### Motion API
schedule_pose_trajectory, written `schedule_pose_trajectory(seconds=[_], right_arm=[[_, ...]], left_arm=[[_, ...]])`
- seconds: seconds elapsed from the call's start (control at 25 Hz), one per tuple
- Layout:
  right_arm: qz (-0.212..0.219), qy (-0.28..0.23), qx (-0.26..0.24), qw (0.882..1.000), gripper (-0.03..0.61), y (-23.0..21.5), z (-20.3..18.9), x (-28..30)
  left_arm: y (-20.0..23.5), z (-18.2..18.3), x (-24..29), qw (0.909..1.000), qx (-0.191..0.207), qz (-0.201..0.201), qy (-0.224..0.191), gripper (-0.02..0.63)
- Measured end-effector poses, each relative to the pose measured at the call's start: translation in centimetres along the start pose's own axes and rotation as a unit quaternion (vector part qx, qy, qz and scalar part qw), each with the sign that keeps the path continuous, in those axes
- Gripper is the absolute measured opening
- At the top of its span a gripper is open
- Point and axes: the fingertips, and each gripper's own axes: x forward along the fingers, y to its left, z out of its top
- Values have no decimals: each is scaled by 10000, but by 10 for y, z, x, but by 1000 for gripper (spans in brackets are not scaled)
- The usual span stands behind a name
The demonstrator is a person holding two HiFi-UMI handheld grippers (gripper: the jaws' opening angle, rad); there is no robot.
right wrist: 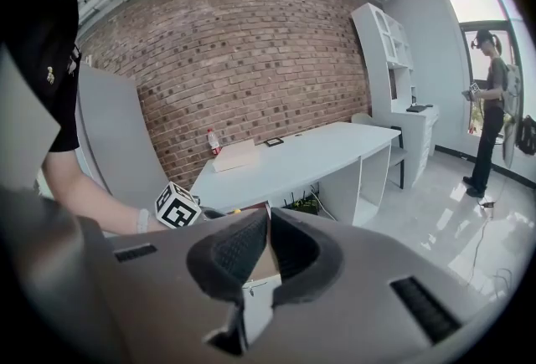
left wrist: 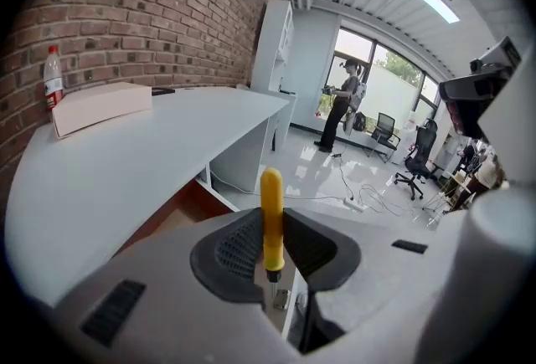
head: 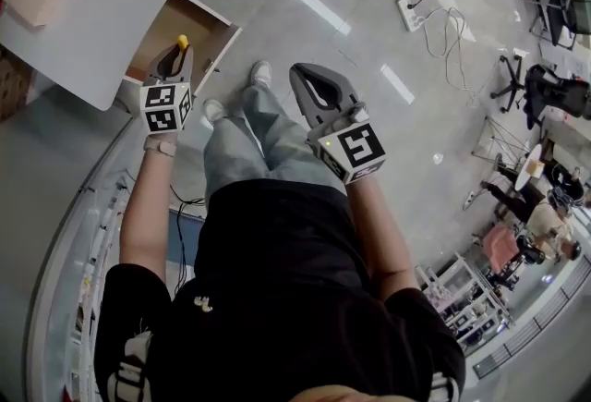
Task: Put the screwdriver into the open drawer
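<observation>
My left gripper (head: 175,58) is clamped on the slim yellow-handled screwdriver (left wrist: 271,220), its handle pointing up, over the front of the open brown wooden drawer (head: 171,21). My right gripper (right wrist: 268,218) has its jaws pressed together on nothing, off to the right of that drawer

The screwdriver (left wrist: 270,202) is standing upright in the left gripper (left wrist: 272,220), whose jaws are pressing on the lower part of its smooth yellow handle. The rounded handle end is sticking up past the jaw tips, and a short piece of metal shaft is showing below the handle. In the head view the yellow tip is showing over the near part of the drawer (head: 181,21). The drawer is standing pulled out from under the white desk (head: 111,12), its brown inside lying open between white walls.
</observation>
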Motion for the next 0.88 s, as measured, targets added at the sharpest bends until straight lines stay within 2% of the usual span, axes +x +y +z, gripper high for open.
schedule_pose_trajectory(seconds=[0.28,0.48,0.88], right_arm=[[-22,222,146,9996,11,-21,-22,16],[-67,371,269,9989,11,-33,-43,25],[-169,654,494,9965,11,-40,-78,26]], left_arm=[[24,-29,57,9990,72,172,401,75],[48,-55,96,9968,-329,382,619,75],[72,-92,155,9918,-693,561,918,75]])
